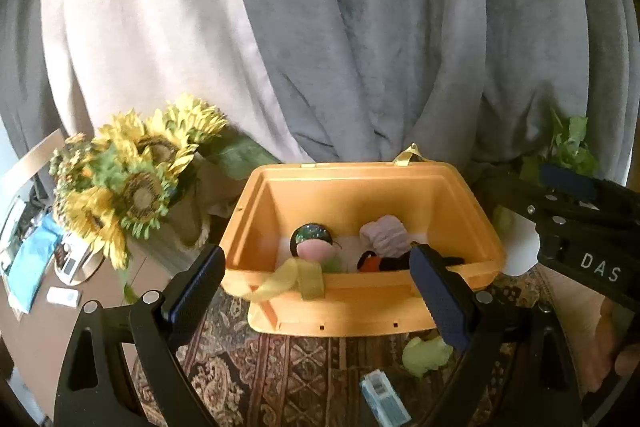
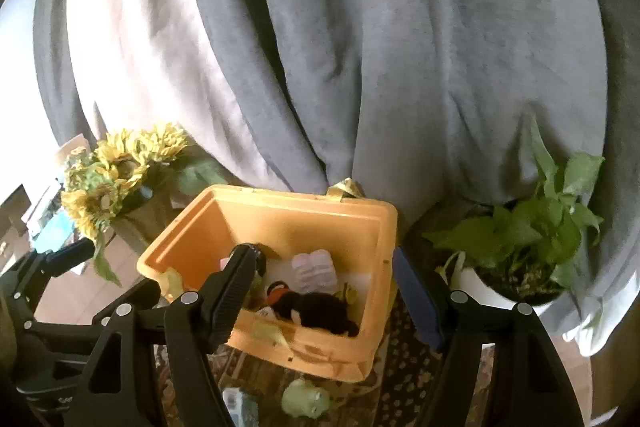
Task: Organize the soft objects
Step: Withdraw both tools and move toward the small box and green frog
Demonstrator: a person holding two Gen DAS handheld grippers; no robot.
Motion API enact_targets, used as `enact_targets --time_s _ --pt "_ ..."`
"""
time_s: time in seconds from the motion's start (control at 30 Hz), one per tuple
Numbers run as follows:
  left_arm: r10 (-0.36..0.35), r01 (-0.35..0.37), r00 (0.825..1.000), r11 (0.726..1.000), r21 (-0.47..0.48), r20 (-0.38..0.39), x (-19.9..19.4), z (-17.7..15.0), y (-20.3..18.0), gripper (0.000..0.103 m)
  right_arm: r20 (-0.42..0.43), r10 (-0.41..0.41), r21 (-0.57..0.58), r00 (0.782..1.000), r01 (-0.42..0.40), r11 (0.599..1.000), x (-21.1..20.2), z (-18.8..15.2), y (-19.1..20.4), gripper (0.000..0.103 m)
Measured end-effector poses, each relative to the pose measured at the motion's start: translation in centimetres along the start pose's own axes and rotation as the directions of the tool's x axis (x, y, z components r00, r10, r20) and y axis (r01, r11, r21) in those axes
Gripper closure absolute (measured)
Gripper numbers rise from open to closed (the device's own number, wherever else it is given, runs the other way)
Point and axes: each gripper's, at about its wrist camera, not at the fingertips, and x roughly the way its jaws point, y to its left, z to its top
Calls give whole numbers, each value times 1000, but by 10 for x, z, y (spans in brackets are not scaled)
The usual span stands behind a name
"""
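Note:
An orange plastic bin (image 1: 360, 307) stands on a patterned rug (image 1: 280, 367); it also shows in the right wrist view (image 2: 352, 227). Inside lie a black and orange plush (image 2: 316, 309), a lilac knitted piece (image 1: 384, 233) and a pink and dark round toy (image 1: 314, 241). A yellow ribbon (image 1: 296, 279) hangs over the near rim. A pale green soft toy (image 1: 426, 355) lies on the rug in front of the bin, also in the right wrist view (image 2: 306, 401). My left gripper (image 1: 316, 291) is open and empty before the bin. My right gripper (image 2: 324, 301) is open and empty above it.
Artificial sunflowers (image 1: 132, 179) stand left of the bin. A potted green plant (image 2: 528, 239) in a white pot stands to the right. Grey and white curtains (image 1: 320, 27) hang behind. A small blue and white box (image 1: 384, 401) lies on the rug. Clutter sits at far left.

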Motion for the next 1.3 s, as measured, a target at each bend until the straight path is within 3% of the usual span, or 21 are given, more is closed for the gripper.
enact_targets --time_s 0.7,1.3 --pt "65 -65 998 998 -27 15 -64 -70 -30 8 -47 69 -27 997 -70 997 -52 -66 -12 31" --pt "143 -142 990 984 -105 2 -66 -135 -60 9 -159 187 -141 969 -210 968 -35 -116 -20 32"
